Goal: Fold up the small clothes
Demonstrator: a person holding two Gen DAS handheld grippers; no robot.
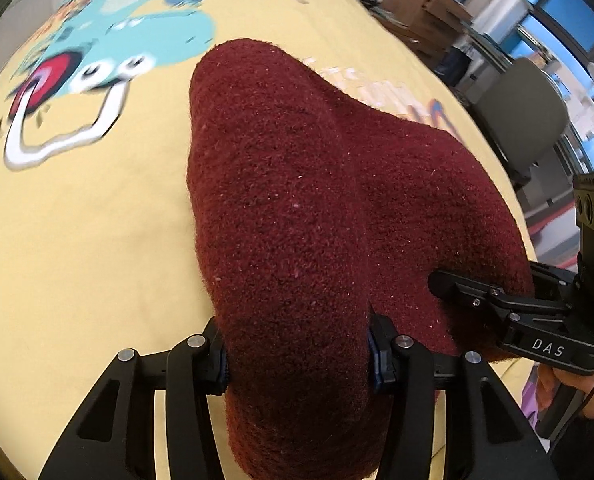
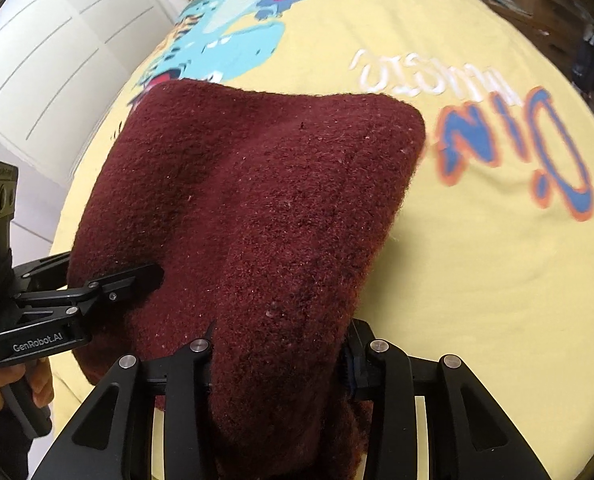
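Both tools, left tool and right tool, are clamped on the maroon knit piece's near edge, lifting it off the yellow surface, probably to fold it over evenly.

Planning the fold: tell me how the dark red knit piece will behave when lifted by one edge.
Likely floppy: the dark red knit piece drapes and humps between the left gripper and right gripper, both shut on its near edge. Probably grippy, since its fuzzy surface should cling to the yellow printed cloth. It looks thick, so folds may spring open.
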